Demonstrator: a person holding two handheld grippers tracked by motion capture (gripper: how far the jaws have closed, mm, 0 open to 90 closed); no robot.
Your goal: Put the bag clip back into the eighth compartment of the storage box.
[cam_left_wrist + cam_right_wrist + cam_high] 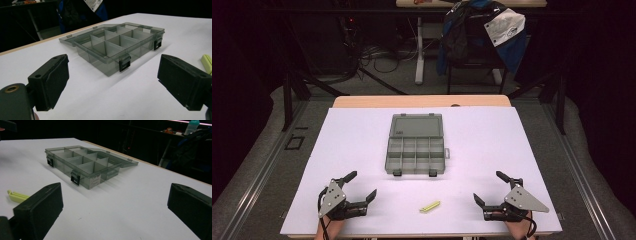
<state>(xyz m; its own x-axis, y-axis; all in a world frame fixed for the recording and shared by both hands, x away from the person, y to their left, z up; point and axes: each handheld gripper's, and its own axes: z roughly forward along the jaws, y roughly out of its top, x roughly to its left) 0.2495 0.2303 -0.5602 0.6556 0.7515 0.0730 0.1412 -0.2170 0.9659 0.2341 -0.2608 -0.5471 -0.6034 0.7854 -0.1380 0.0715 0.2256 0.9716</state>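
Note:
A grey see-through compartment box [416, 153] lies open in the middle of the white table, its lid [417, 125] folded back flat on the far side. Its divided cells look empty in the left gripper view [113, 47] and the right gripper view [80, 161]. A small yellow-green clip [430, 206] lies near the front edge, between the two grippers, also seen at the sides of both gripper views [207, 62] [16, 196]. My left gripper [361, 186] rests at the front left, open and holding nothing. My right gripper [488, 187] rests at the front right, open and holding nothing.
The white sheet [492, 145] covers a wooden table [422, 101]. Beyond the far edge stand a chair draped with a blue and white jacket [484, 32], a table leg [419, 50] and cables on the floor [377, 55]. Dark surroundings flank both sides.

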